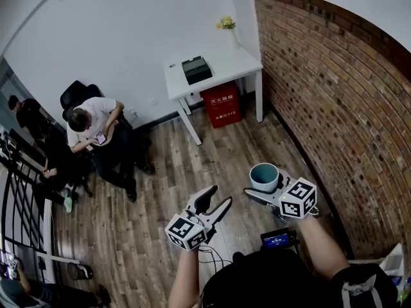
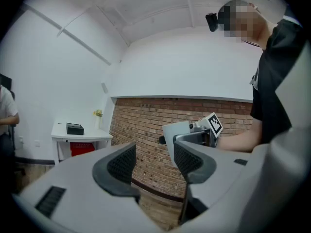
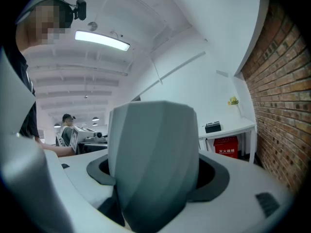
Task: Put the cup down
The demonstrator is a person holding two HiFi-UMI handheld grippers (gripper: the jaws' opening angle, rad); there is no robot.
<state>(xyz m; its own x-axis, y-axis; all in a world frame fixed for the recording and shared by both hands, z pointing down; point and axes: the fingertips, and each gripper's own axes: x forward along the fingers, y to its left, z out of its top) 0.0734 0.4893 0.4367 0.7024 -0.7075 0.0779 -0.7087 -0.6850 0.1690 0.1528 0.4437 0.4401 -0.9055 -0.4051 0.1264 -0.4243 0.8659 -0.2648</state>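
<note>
Between right gripper (image 3: 154,174) jaws, faceted cup (image 3: 153,144) (teal interior only in head view).

Corner room: brick wall (image 1: 334,95), white wall (image 1: 128,37), plank floor (image 1: 160,197), and white desk (image 1: 232,61) (black box (image 1: 196,69) toward its left edge, yellow flowers (image 1: 225,23) at its far corner).

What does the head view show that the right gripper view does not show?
Only the head view: the cup's open mouth and a seated person in a white shirt. Only the right gripper view: the ceiling light and the fingers pressing the cup's faceted wall. Both: the cup, the white table, the red box and the brick wall.
</note>
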